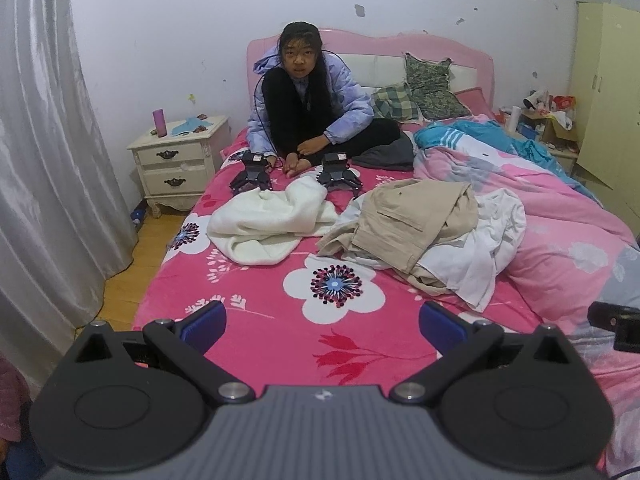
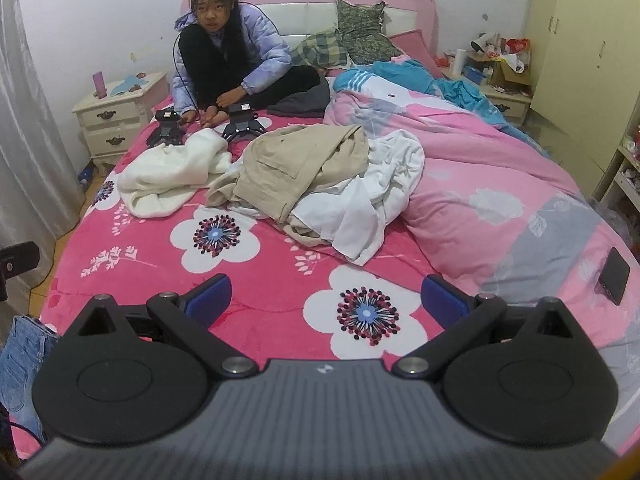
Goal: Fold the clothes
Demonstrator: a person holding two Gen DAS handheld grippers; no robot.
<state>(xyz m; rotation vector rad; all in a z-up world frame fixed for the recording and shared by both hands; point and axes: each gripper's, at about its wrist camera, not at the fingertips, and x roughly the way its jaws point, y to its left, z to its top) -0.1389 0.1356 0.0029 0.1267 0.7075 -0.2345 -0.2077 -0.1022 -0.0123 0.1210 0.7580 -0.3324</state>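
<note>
1. Left gripper (image 1: 322,322): blue-padded fingers (image 1: 204,320) spread wide, nothing held, above the floral bedspread (image 1: 280,312).
2. Right gripper (image 2: 326,300): fingers likewise parted and empty.
3. Clothes located at 12 o'clock, well apart: cream garment (image 1: 268,220), beige trousers (image 1: 416,216) lying on white shirt (image 1: 492,240).
4. Seated person (image 1: 304,96) noted beyond.

bedroom interior: white wall (image 1: 180,32) with chipped paint; pink headboard (image 1: 400,46); cream nightstand (image 1: 178,160) left of the bed; grey curtain (image 1: 48,160) at far left; wooden floor (image 1: 136,268); pale yellow wardrobe (image 2: 588,48) at right.
</note>
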